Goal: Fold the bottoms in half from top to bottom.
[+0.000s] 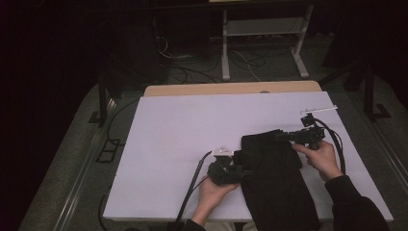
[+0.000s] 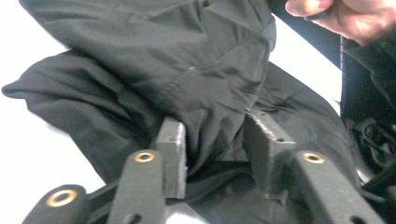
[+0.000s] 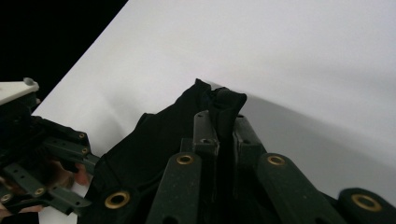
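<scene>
Centrally, toward the near right of the white-covered table: a black, creased fabric garment, long and folded, running from the middle of the table down over the near edge. At the garment's left edge, the left gripper, held in the person's left hand, pointing rightward into the cloth. From the left gripper view: jaws spread apart, with a ridge of the black fabric bulging between them; left pad against the fold, right pad seemingly just clear of it, so no firm pinch. At the garment's far right corner, the right gripper, gripped by the right hand in a dark sleeve, pointing leftward. From the right gripper view: jaws pressed together on a bunched corner of the garment, the pinched cloth standing up between the pads and that corner lifted a little off the white surface, casting a soft shadow. Farther left in that same view, the left gripper beside the cloth. Trailing from each gripper, a black cable toward the near side. Beyond the table, a dim floor with loose wires and a white metal frame.
</scene>
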